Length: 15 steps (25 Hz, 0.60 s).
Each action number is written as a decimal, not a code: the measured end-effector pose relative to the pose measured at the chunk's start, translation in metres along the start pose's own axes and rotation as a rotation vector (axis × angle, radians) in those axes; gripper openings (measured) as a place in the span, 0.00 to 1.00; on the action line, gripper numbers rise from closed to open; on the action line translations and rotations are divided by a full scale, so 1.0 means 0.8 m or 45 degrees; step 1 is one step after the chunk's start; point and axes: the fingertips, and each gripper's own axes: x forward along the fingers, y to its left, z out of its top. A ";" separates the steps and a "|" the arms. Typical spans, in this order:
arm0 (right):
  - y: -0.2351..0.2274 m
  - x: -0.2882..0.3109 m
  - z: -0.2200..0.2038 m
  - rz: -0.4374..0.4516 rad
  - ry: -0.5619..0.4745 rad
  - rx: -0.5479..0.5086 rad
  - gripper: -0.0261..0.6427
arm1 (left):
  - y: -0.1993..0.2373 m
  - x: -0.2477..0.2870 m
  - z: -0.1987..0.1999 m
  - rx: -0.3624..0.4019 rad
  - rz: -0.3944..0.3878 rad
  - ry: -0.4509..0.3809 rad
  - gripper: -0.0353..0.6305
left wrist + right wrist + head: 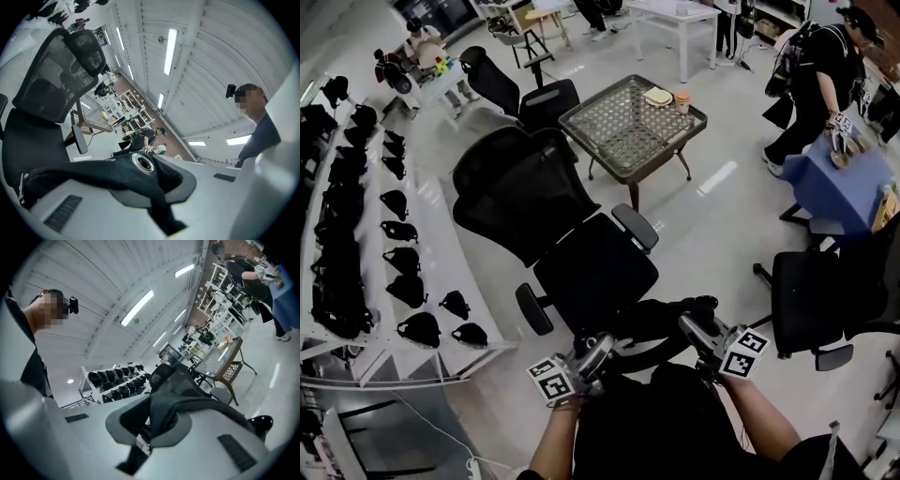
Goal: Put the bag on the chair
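Head view has me standing just in front of the black office chair [595,267], with the bag [661,317] strung between my two tools, low and close to my body. The left tool [598,349] is clamped nearly flat on a black strap of the bag. In the left gripper view that strap runs out of the pinch, with a metal eyelet [143,162] sitting just beyond the pads. The right tool [694,328] is closed just as narrow on another fold of the bag's dark fabric, and the right gripper view shows the cloth bunched up and rising out of the grip. So both tools hold the bag and neither is free.

As I judge it, the pick-up is done and the carry has brought the bag to the chair. The placing itself is not done. The bag hangs at the front edge of the seat, and I cannot tell whether any part of it touches the cushion. The seat looks bare, and the backrest [520,192] faces me squarely.

What is left, as I read it, is to bring the bag forward over the cushion, lower it until it rests there, and then open both tools and draw them away.
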 end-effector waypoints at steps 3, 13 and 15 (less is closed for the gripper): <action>-0.003 0.028 0.004 0.074 0.057 0.002 0.05 | 0.007 -0.012 0.011 0.000 0.064 -0.046 0.09; -0.028 0.134 0.009 0.140 0.160 0.051 0.05 | 0.056 -0.041 0.052 -0.014 0.164 -0.184 0.09; -0.032 0.157 0.006 0.139 0.163 0.092 0.05 | 0.071 -0.052 0.061 -0.028 0.170 -0.200 0.09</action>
